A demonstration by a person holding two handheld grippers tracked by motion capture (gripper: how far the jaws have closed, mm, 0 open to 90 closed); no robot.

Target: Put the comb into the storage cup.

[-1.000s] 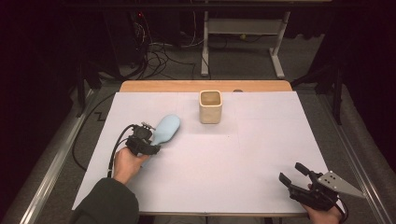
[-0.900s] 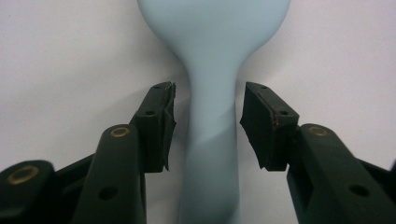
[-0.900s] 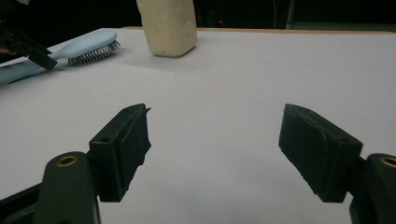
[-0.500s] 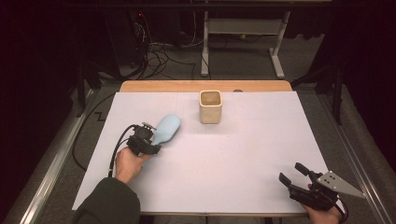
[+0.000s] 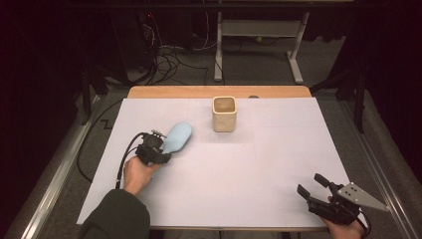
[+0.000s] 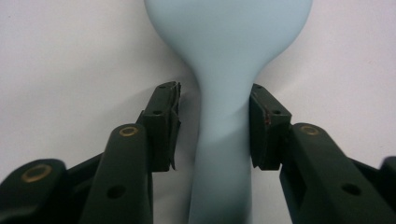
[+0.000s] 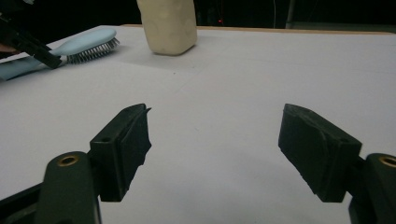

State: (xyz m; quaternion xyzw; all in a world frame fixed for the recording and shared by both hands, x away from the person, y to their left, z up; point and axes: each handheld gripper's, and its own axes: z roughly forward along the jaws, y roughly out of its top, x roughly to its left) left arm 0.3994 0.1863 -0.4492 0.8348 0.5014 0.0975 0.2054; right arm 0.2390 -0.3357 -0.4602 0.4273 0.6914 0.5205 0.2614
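Observation:
A light blue hairbrush (image 5: pixel 177 138) lies bristles down on the white table cover (image 5: pixel 249 169), left of the middle. My left gripper (image 5: pixel 163 150) has its jaws on either side of the brush's handle (image 6: pixel 219 154). They have just been closing. The right-hand pad (image 6: pixel 264 126) is against the handle, while a narrow gap remains at the left-hand pad (image 6: pixel 163 126). My right gripper (image 5: pixel 309 183) rests at the near right corner, open and with nothing in it (image 7: pixel 217 116). From there I see the brush (image 7: pixel 86 44) at the far left.
A cream square cup (image 5: pixel 224 114) stands upright toward the back of the table, right of the brush, also at the top of the right gripper view (image 7: pixel 168 23). A wooden strip (image 5: pixel 219 91) edges the far side. Cables and a desk frame lie on the floor beyond.
Neither hand has moved and the brush lies where it was. The high view shows no other difference.

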